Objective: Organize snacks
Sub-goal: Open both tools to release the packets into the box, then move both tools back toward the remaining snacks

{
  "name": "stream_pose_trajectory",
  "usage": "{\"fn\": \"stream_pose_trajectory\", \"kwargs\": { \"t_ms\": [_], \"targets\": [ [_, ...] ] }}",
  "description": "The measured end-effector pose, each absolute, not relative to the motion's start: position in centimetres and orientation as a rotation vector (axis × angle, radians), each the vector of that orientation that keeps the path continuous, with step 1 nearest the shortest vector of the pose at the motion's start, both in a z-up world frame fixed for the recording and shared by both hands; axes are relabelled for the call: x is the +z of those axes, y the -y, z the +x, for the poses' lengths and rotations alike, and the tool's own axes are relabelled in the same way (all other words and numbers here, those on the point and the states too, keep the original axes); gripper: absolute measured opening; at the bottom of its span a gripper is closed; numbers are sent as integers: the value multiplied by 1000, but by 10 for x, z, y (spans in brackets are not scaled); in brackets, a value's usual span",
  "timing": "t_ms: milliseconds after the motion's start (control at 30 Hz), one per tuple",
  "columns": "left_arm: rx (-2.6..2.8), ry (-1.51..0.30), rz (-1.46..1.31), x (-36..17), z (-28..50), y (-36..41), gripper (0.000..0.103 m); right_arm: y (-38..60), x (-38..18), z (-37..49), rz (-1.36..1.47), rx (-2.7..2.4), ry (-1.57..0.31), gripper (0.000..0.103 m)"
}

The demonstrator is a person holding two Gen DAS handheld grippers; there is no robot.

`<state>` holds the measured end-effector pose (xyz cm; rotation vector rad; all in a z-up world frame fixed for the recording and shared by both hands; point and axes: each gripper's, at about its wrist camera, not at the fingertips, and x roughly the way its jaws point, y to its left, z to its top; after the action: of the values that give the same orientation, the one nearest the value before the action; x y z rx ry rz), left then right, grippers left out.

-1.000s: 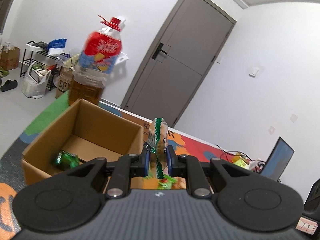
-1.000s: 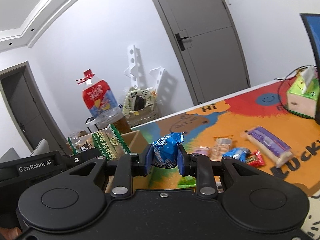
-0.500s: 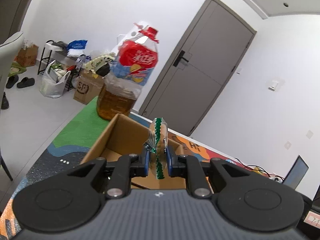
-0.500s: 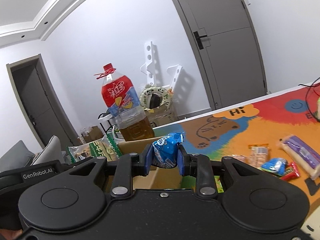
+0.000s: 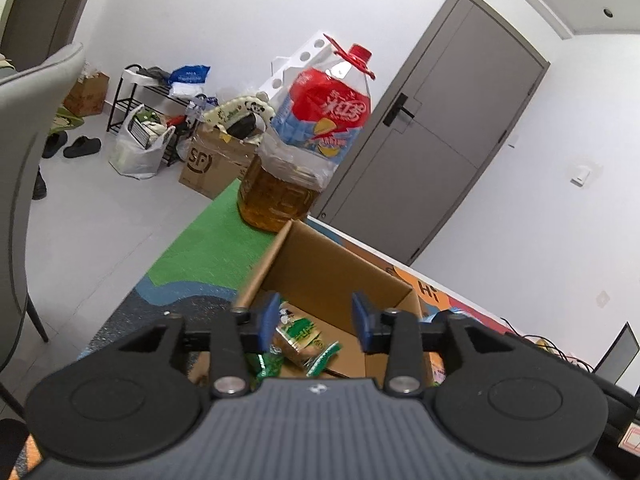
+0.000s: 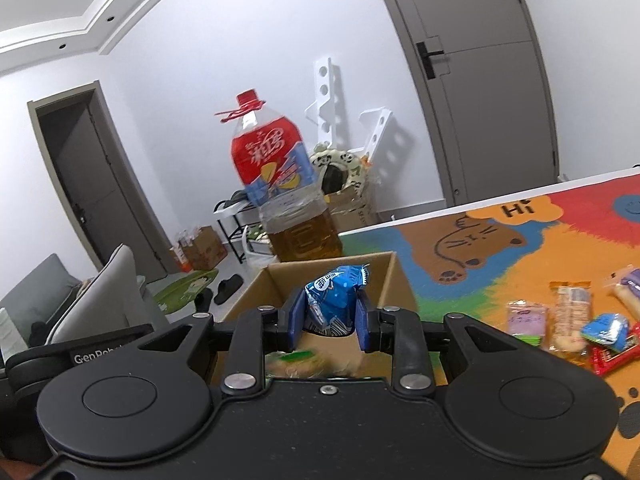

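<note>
An open cardboard box [image 5: 340, 268] stands on the colourful mat. My left gripper [image 5: 315, 324] hovers over it, its jaws opening. A clear packet with green edges [image 5: 302, 338] lies loose below them inside the box, touching neither pad. In the right wrist view my right gripper [image 6: 329, 322] is above the same box [image 6: 384, 280], with a blue snack packet [image 6: 332, 300] upright between its pads. Those jaws are starting to open, and the pads still touch the packet. A blurred green packet [image 6: 296, 360] shows in the box beneath.
A big oil bottle with a red label [image 5: 316, 140] [image 6: 280, 184] stands right behind the box. Several loose snacks [image 6: 568, 316] lie on the mat [image 6: 520, 264] to the right. A grey chair [image 5: 24, 160] is at the left, beyond the table's edge.
Both grippers swung over the box. The left jaws spread and let go of the green-edged packet, which dropped into the box. The right still carries the blue packet.
</note>
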<state>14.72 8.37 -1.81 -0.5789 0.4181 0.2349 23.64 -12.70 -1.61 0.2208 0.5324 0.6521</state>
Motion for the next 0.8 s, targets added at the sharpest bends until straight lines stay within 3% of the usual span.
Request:
{"fn": "stream_pose_trajectory", "kwargs": {
  "t_ms": [200,367,500,633,800],
  "targets": [
    [238,-418,-576,-16,140,-82,61,129,-13,229,210,635,-523,38],
    [240,-422,-583,-18,136,-77,74,147,-16,228,232,569,-527,61],
    [250,-420,-575,-16,130,-70,79,163,-19,225,250,542,-529,67],
    [249,-422,-561,-14,124,-58,87,177,-22,217,250,515,-520,83],
    [237,-430,-542,-13,122,-42,89,198,-23,211,266,483,-513,96]
  ]
}}
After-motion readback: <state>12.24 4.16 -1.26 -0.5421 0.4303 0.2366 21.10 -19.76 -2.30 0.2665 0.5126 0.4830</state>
